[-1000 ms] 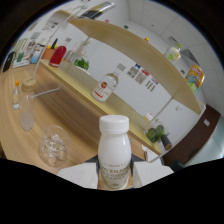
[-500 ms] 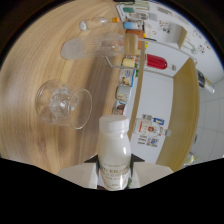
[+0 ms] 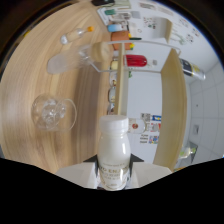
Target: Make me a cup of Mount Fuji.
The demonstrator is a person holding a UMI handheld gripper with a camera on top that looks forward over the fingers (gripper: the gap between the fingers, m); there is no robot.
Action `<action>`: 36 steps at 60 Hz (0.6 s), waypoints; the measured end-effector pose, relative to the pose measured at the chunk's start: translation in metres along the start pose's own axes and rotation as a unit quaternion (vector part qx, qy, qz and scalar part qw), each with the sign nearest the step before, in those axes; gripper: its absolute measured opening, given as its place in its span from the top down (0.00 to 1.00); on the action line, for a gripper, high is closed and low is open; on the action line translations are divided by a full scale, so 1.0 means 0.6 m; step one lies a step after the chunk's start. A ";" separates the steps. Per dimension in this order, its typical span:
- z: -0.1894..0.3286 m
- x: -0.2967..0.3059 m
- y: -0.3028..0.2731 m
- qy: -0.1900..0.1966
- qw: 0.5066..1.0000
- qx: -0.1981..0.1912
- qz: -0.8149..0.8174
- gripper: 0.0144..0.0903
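a white milk bottle with a pale cap sits clamped between the two fingers of the gripper, which press in on its lower body from both sides; the cap is on, so nothing has been poured from it yet. the whole view is rolled sideways, which suggests the bottle is being tipped over, though it could simply be mid-carry. just beyond the bottle, on the wooden tabletop, stands a clear glass cup that seems to hold ice or crumpled clear contents; it reads as the cup the drink is meant for. farther on lies a clear pitcher and past it a small tube-like bottle with an orange tip. a light wood shelf unit holds a red can and assorted small packets. judged from this, the drink is at an early stage: the milk is in hand near the cup, but opening and pouring remain.
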 end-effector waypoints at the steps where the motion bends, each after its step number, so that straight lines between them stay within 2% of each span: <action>1: -0.004 0.006 -0.001 -0.001 1.000 0.003 0.027 0.55; 9: -0.037 0.073 0.008 0.028 0.968 0.029 0.248 0.55; 16: -0.055 0.097 0.007 0.020 0.882 0.075 0.465 0.54; 27: -0.020 0.018 0.038 -0.012 0.756 0.049 0.653 0.54; 36: 0.030 -0.083 0.050 -0.041 0.689 0.005 0.724 0.54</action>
